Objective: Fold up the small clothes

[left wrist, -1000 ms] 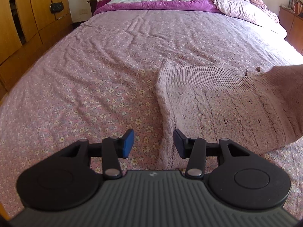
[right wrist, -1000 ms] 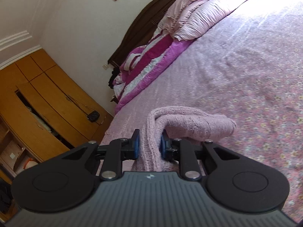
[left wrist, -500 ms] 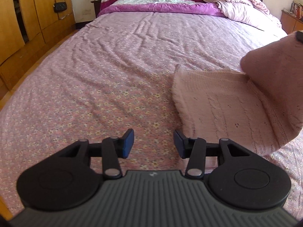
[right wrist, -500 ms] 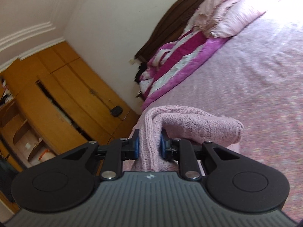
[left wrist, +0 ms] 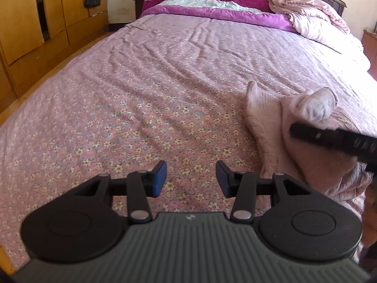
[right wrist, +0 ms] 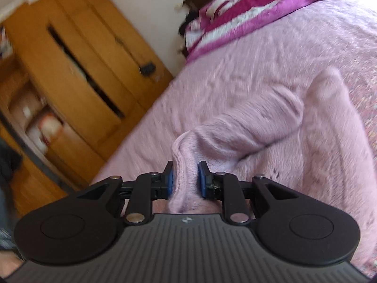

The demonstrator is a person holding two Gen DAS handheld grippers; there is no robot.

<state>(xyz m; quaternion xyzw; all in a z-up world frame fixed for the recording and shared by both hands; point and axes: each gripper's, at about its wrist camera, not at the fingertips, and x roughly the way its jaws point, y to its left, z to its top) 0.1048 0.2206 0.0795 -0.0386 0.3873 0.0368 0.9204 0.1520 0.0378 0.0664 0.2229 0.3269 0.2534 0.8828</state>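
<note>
Right wrist view: the right gripper (right wrist: 185,176) has its blue-padded jaws clamped on a bunched fold of the pale pink cable-knit sweater (right wrist: 294,141). From the grip the knit trails outward and drapes over its own body, which lies on the pink floral bedsheet (right wrist: 259,54); this view is motion-blurred. Left wrist view: the left gripper (left wrist: 190,178) has its jaws apart, holding nothing, above bare sheet, with the sweater near on its right. Judgement: the garment is light, soft and limp, prone to stretch and sag, not slippery. Hold is best taken at ribbed hems or corners, pinching both layers.
</note>
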